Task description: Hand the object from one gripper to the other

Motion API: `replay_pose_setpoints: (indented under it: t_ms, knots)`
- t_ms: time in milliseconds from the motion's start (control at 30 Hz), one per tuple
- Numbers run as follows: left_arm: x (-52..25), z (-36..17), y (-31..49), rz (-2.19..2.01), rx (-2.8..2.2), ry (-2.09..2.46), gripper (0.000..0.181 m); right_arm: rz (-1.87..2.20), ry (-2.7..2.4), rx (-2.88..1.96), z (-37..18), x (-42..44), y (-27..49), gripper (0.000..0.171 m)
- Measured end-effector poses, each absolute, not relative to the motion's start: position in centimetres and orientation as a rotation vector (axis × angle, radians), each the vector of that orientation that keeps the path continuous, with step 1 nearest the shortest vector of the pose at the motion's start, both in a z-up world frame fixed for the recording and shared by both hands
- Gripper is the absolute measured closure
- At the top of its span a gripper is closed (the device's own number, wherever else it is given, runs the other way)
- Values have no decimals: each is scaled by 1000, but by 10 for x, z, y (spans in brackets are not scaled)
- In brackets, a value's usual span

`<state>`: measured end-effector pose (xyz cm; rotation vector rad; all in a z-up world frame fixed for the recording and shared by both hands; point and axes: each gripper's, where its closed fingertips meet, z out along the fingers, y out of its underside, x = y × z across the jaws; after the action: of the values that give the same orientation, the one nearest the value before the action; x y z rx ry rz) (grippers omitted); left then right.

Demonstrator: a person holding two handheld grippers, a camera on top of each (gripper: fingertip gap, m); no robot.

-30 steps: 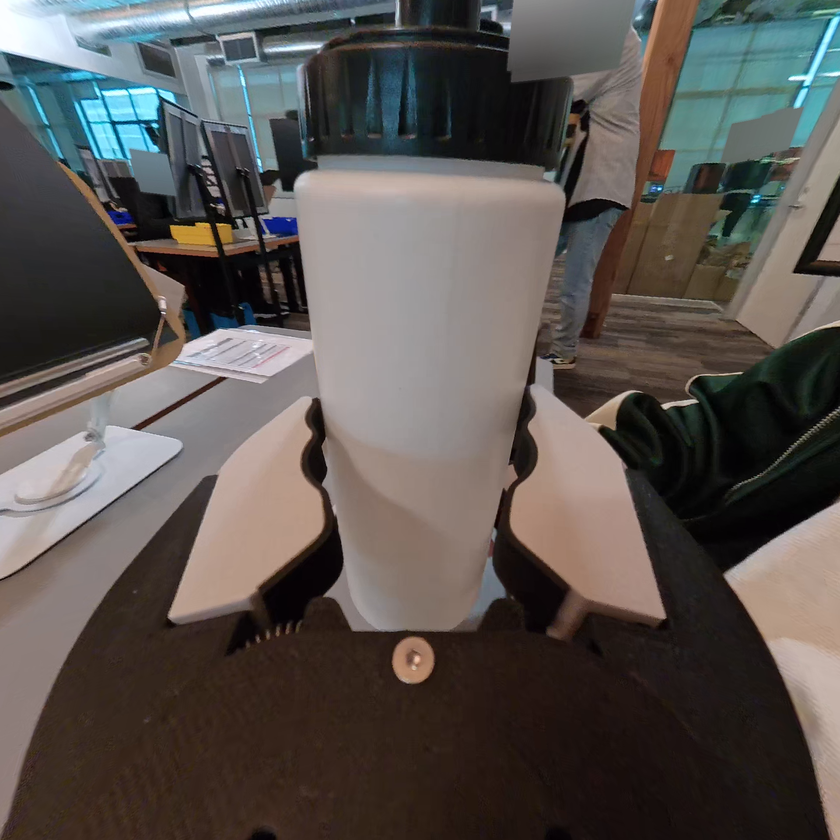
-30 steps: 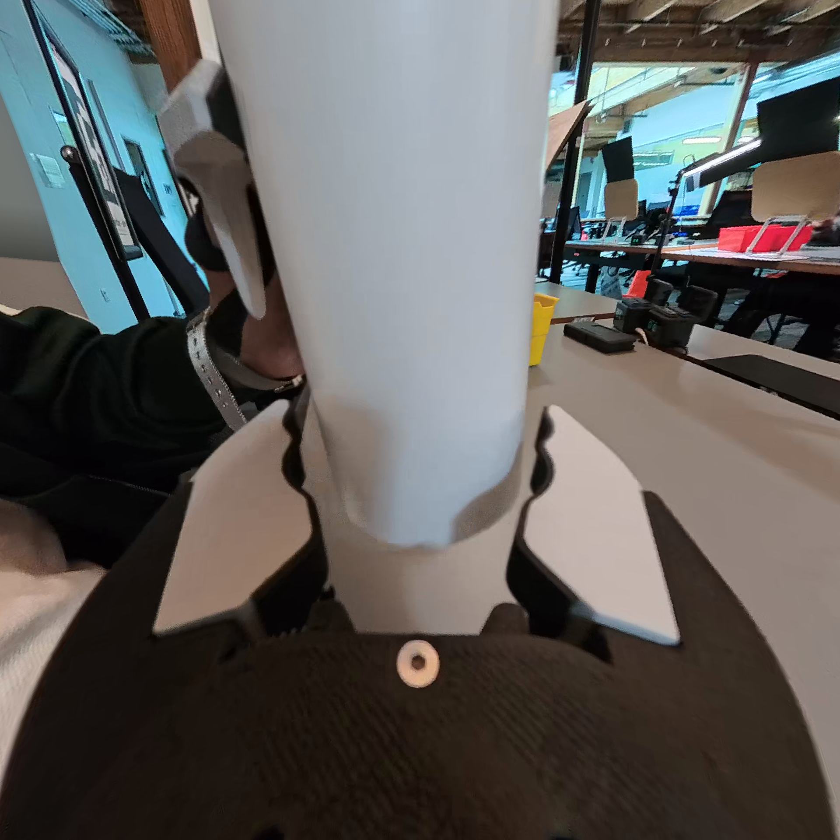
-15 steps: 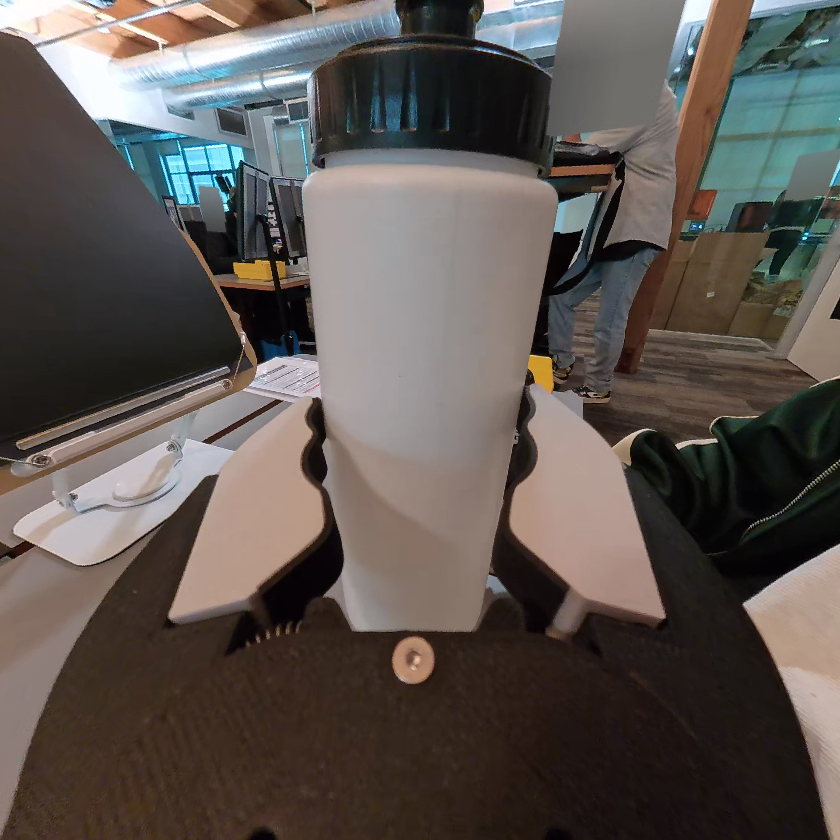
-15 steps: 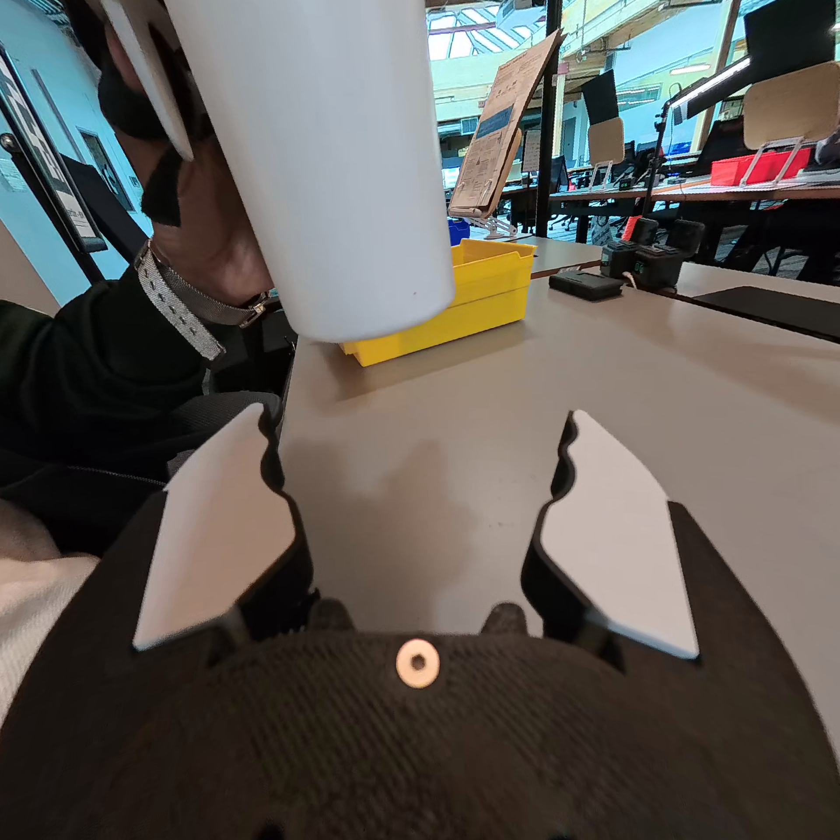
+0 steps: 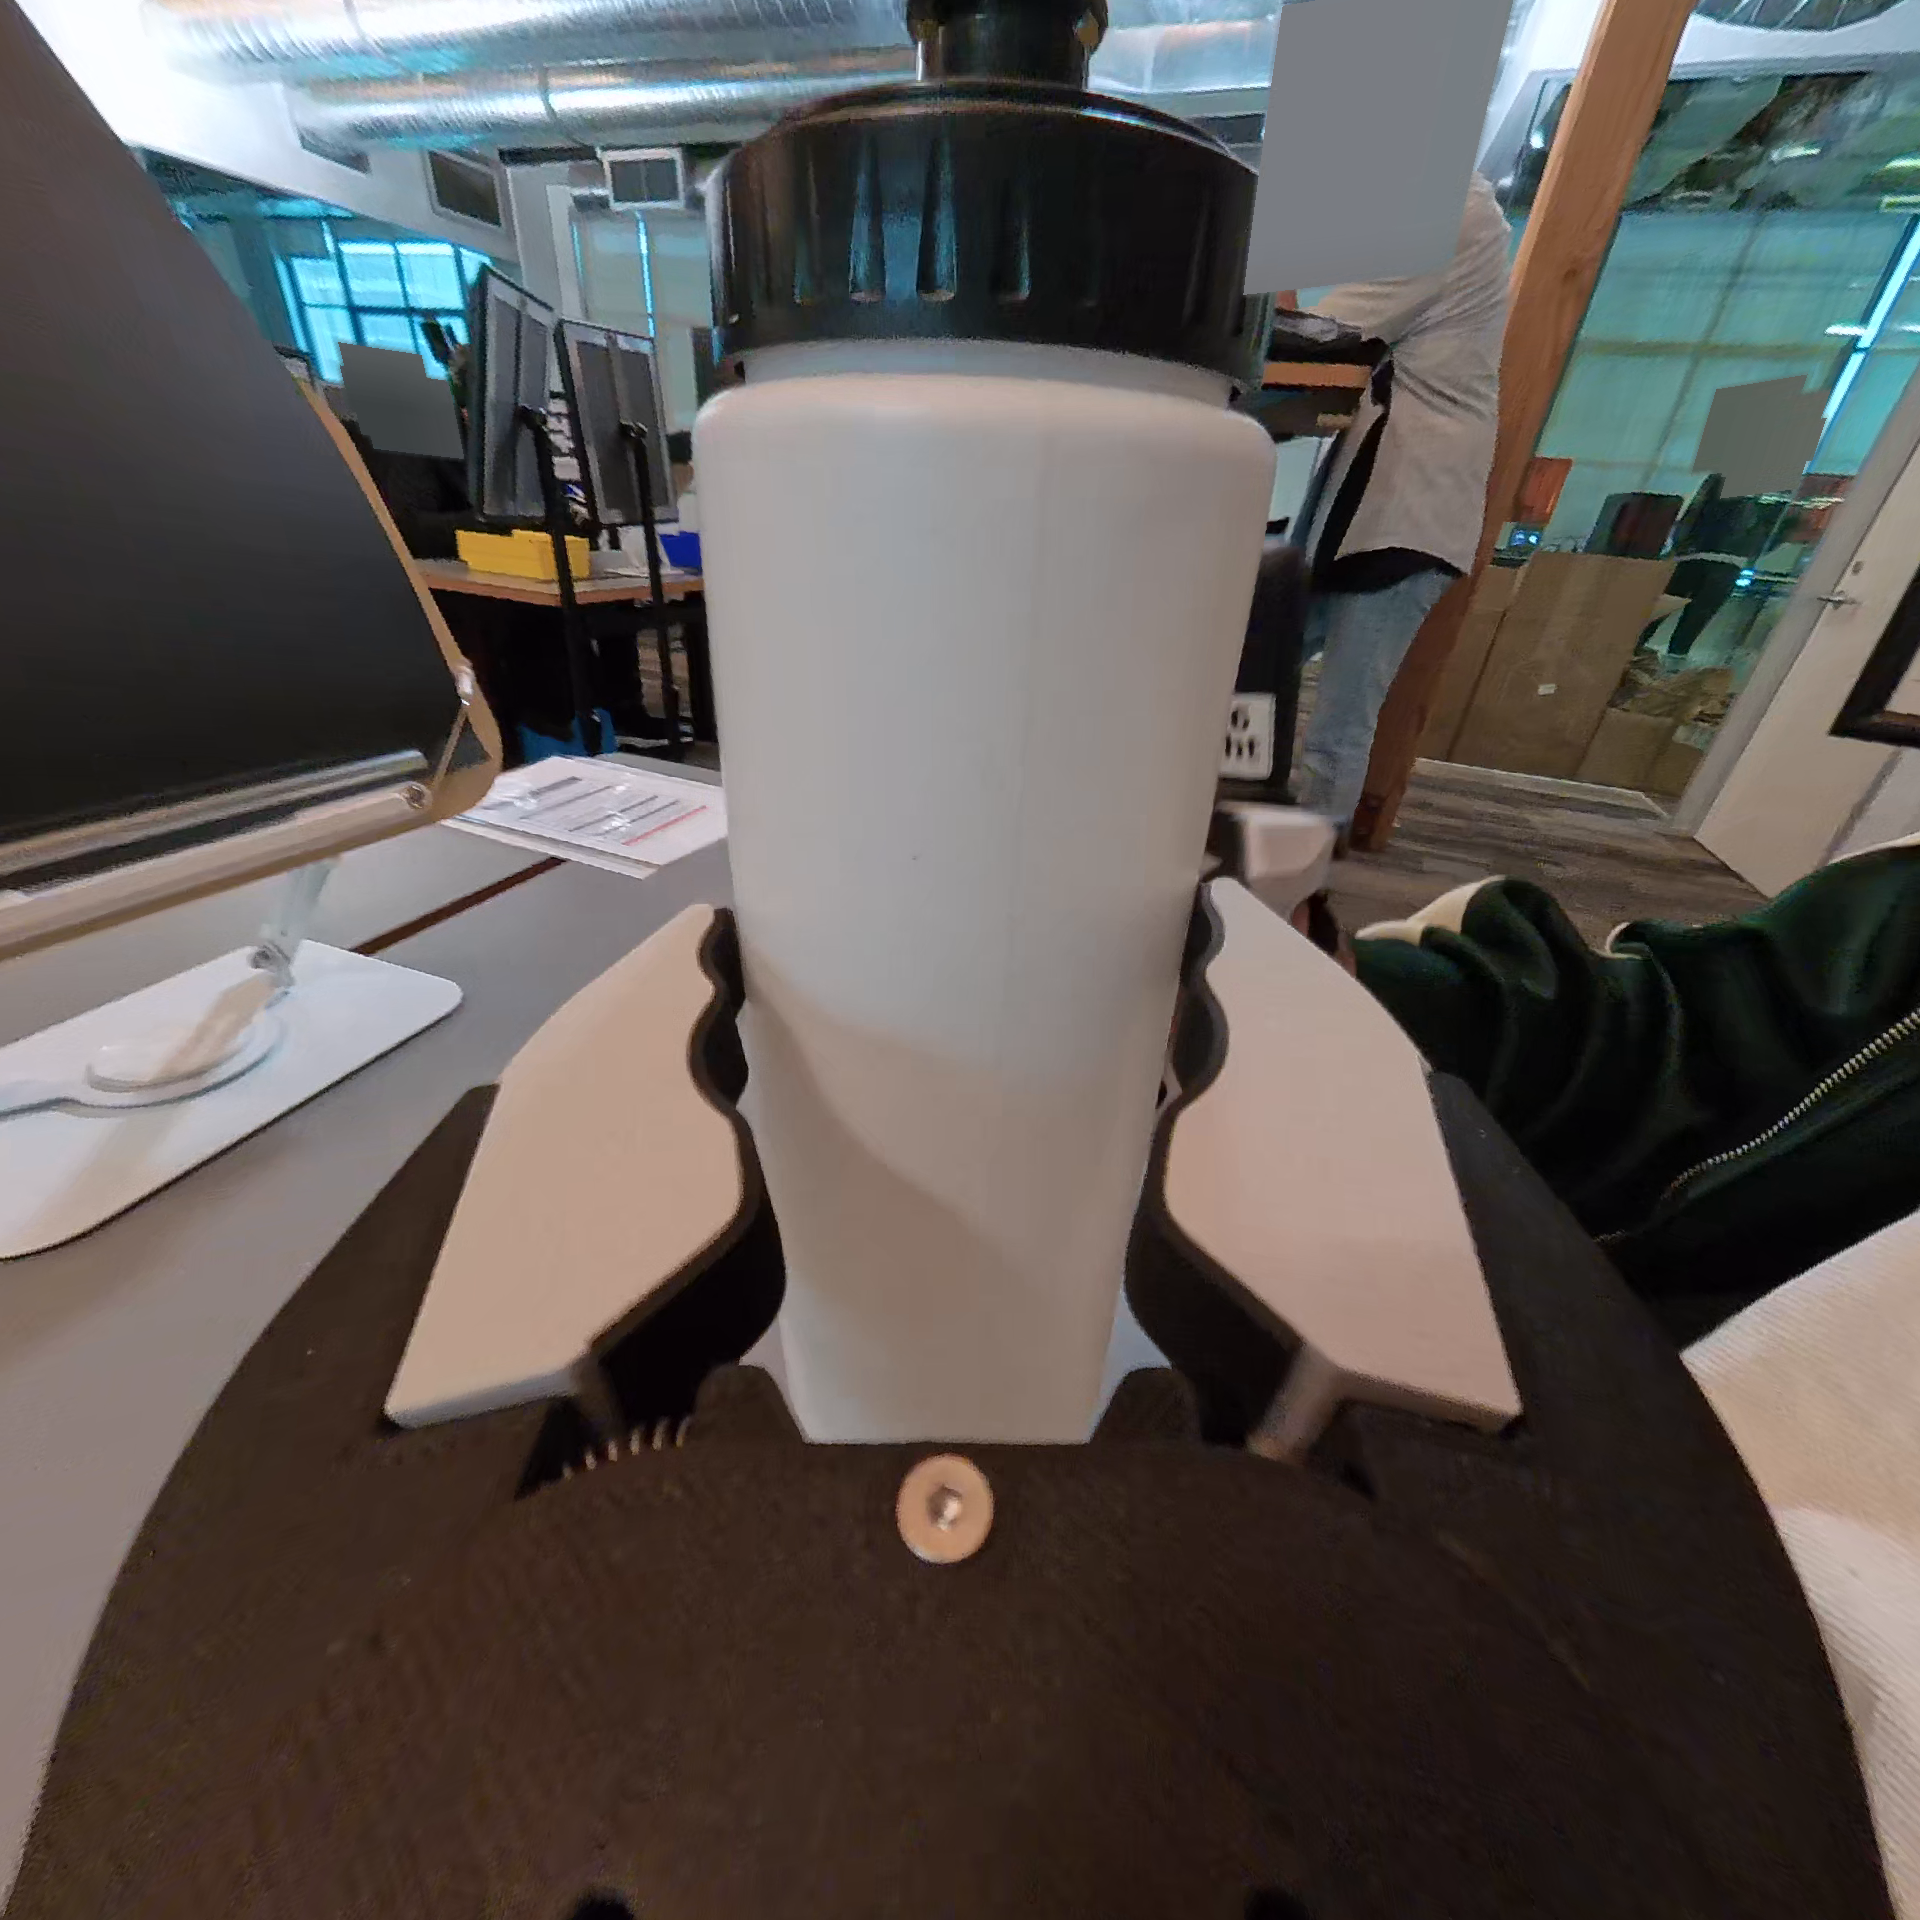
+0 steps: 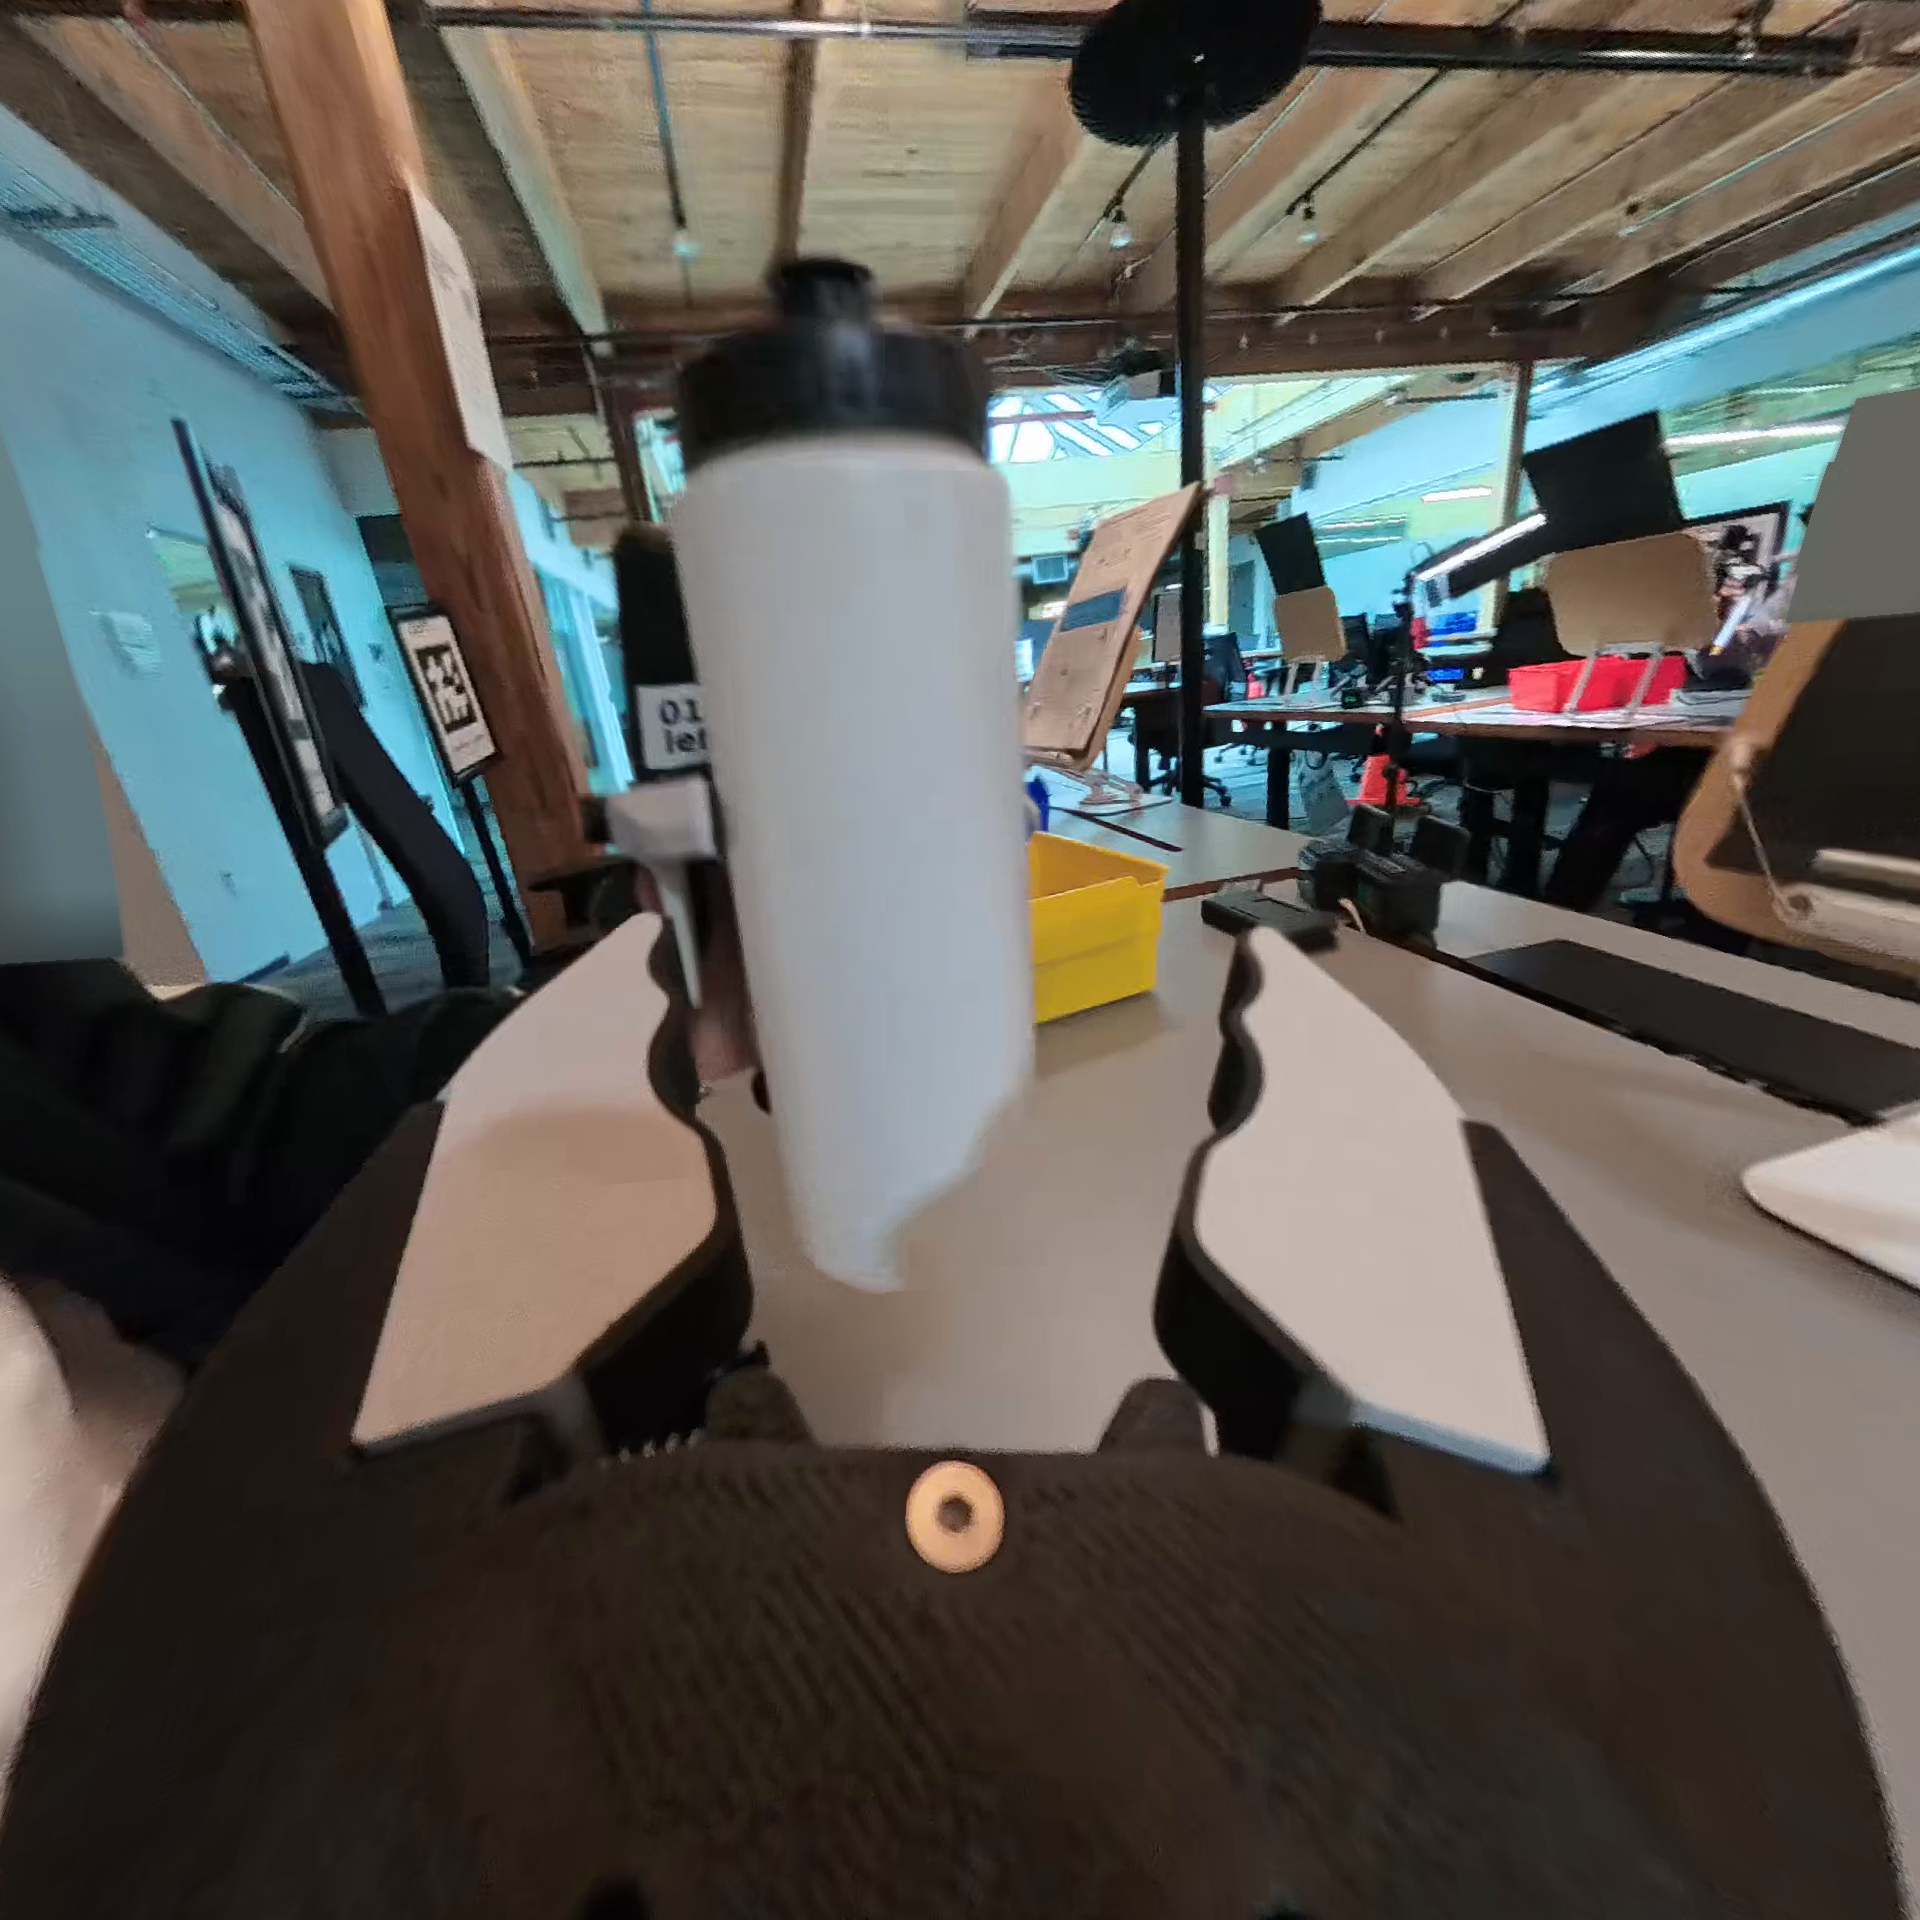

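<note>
White bottle held by the left gripper alone

The left gripper (image 5: 961,1039) is clenched on the lower body of the white bottle (image 5: 977,748) – upright, black cap up, above the grey desk (image 6: 1621,1174); the right gripper (image 6: 951,1060) stands spread and empty – bottle near, apart from its fingers.
</note>
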<state>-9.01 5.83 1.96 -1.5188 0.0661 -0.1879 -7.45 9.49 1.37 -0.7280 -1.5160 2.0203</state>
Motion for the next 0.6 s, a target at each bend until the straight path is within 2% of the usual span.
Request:
replay_pose_setpoints:
  t_ms: [133, 300, 467, 600]
  knots:
    - [-76, 0, 72, -243, -1544, 84, 99, 1997, -1608, -660, 31, -63, 75, 67]
    - [-61, -14, 82, -278, -1576, 113, 99, 2033, -1630, -668, 37, -58, 63, 70]
    - [-48, -18, 85, -282, -1592, 151, 99, 1936, -1643, -668, 28, -63, 65, 92]
    - [-46, -16, 85, -257, -1602, 173, 99, 1930, -1630, -645, 29, -61, 66, 93]
